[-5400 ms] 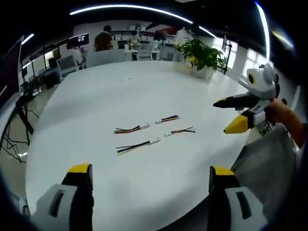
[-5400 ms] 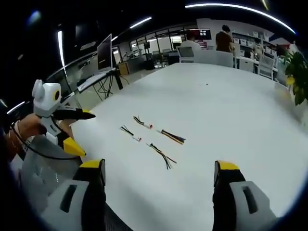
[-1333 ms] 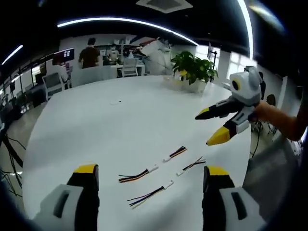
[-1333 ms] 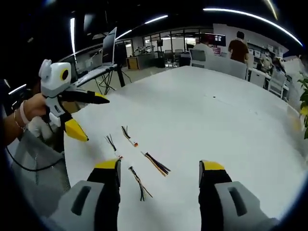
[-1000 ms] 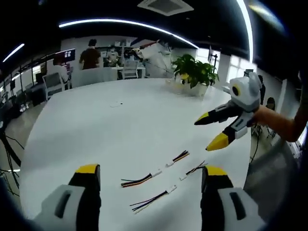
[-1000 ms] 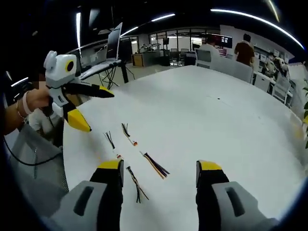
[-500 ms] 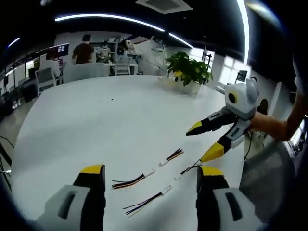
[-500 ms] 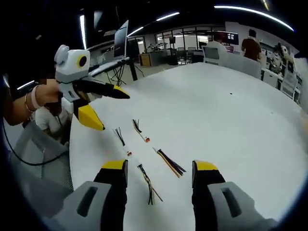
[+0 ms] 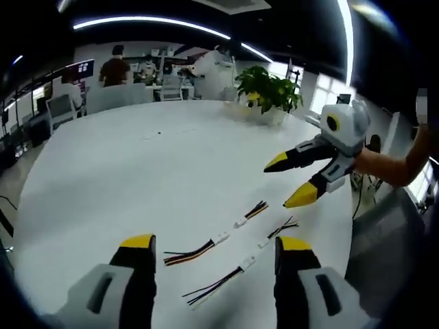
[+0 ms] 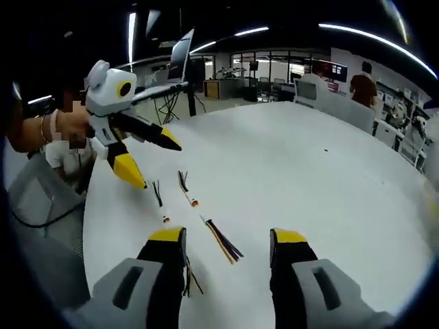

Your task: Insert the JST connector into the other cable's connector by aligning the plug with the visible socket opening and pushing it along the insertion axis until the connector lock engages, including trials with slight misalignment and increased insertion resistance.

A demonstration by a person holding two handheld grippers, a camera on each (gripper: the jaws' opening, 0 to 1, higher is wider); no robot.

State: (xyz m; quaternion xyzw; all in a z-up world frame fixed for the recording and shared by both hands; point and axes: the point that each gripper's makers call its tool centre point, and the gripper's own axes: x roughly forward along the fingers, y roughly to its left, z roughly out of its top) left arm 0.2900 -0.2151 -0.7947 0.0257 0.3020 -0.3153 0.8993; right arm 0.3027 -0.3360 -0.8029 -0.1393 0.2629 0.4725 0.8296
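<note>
1. In the left gripper view, I am seeing my left gripper [image 9: 211, 252] hovering over the white tabletop [image 9: 123, 171], its jaws standing wide and holding nothing
2. Four short cables are lying on the tabletop just ahead of those jaws: a yellow-and-red cable [image 9: 195, 249] with its white connector facing a striped cable [image 9: 251, 214], the two ends near each other but apart
3. Closer to me, a dark cable [image 9: 218, 284] and a thin black cable [image 9: 278, 231] are lying the same way, ends facing, unjoined
4. My right gripper [image 9: 283, 181] is coming in from the right, hanging above the cables with its yellow-tipped jaws spread and gripping nothing; a hand [image 9: 384, 168] is holding it
5. In the right gripper view, I am watching the right gripper's own jaws standing apart over the same cables, and the left gripper's jaws open too
6. A potted plant [image 9: 267, 92] is sitting at the far edge of the tabletop
</note>
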